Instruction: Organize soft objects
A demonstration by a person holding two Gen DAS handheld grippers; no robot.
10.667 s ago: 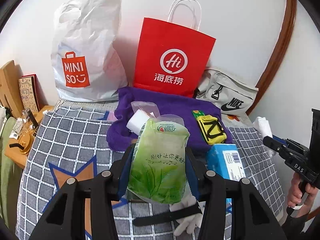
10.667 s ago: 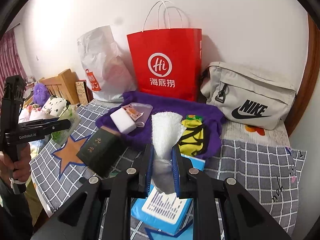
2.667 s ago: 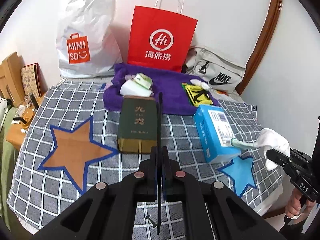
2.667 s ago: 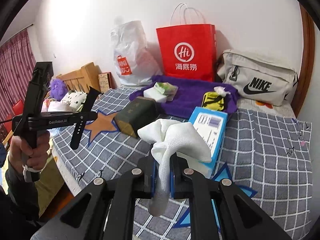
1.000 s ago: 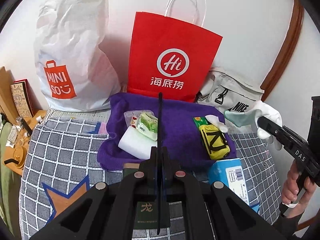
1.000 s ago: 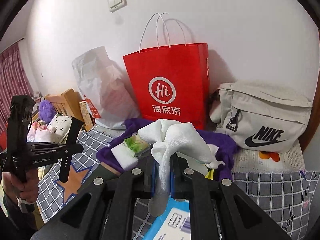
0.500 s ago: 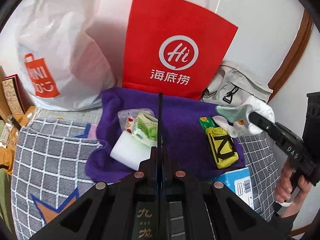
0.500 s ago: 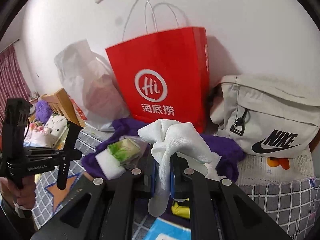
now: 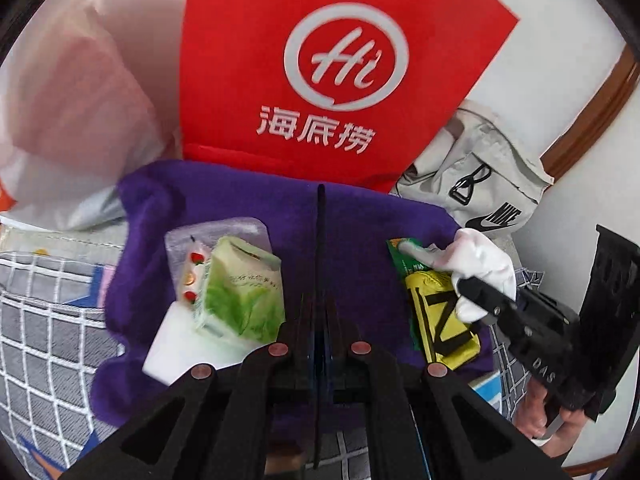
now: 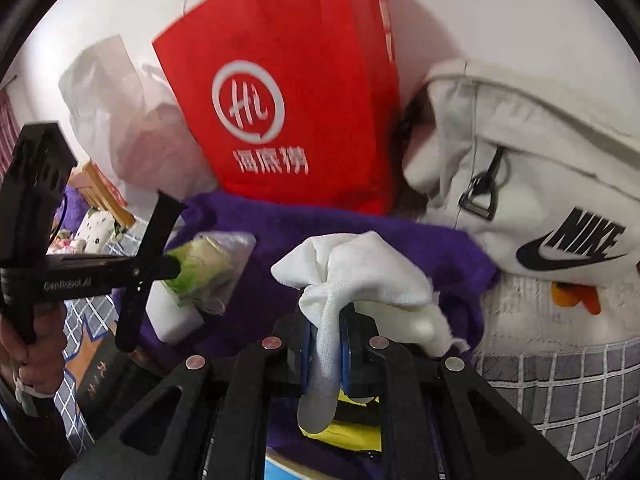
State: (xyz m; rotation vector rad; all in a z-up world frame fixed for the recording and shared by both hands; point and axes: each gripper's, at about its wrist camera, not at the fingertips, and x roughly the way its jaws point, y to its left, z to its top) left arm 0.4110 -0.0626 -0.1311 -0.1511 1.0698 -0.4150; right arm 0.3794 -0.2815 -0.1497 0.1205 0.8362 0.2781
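A purple towel (image 9: 352,232) lies on the bed in front of the bags. On its left part sit a green tissue pack (image 9: 240,292), a clear packet (image 9: 192,256) and a white block (image 9: 176,344). On its right part lies a yellow-and-black pouch (image 9: 444,320). My right gripper (image 10: 325,320) is shut on a white cloth (image 10: 360,272) and holds it low over that pouch (image 10: 352,432) and the towel (image 10: 440,248). My left gripper (image 9: 320,200) is shut with nothing in it, just above the towel's middle, right of the tissue pack (image 10: 196,264).
A red paper bag (image 9: 340,60), a white plastic bag (image 9: 68,100) and a beige Nike bag (image 9: 488,184) stand against the wall right behind the towel. The chequered bedspread (image 9: 40,320) spreads to the left. A blue box (image 9: 486,390) and a dark green box (image 10: 96,376) lie nearer me.
Both grippers have come forward and down towards the purple towel. The white cloth, still gripped, has sunk from beside the Nike bag to just over the yellow pouch.
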